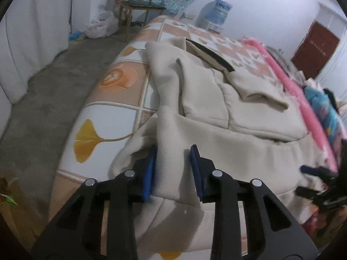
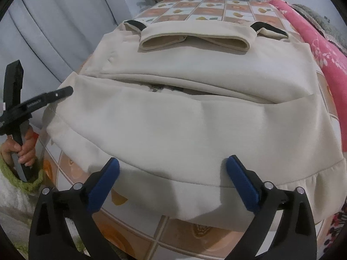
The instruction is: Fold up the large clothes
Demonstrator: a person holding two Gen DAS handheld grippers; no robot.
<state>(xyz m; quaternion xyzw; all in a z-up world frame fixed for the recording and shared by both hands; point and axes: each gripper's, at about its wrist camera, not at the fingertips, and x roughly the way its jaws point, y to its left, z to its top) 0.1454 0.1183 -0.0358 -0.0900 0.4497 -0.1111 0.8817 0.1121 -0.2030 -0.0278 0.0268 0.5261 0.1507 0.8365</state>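
cream hoodie (image 2: pixel 184 117) is spread on the bed (image 1: pixel 91 117) with its hem hanging at the near edge, sleeves already laid across the body and the hood up toward the far end.

left gripper (image 1: pixel 173 169) has a ridge of fabric near the hoodie's left hem corner between its blue pads. they look pressed into it, so i'd call it clenched on cloth. right gripper (image 2: pixel 172 182) is spread wide over the middle of the hem, nothing pinched, pads not squeezing anything.

what could go wrong: only one side is gripped, so lifting now would probably drag the hem crooked and pull the folded sleeves loose. the left's bite also looks like a bunched ridge, so it may catch one layer only and slip.

left view shows the pinch itself, plus the pink blanket (image 1: pixel 288 82) along the bed's far side. right view shows the whole hoodie face-on, zipper and all, and the hand (image 2: pixel 25 151) holding the left tool.
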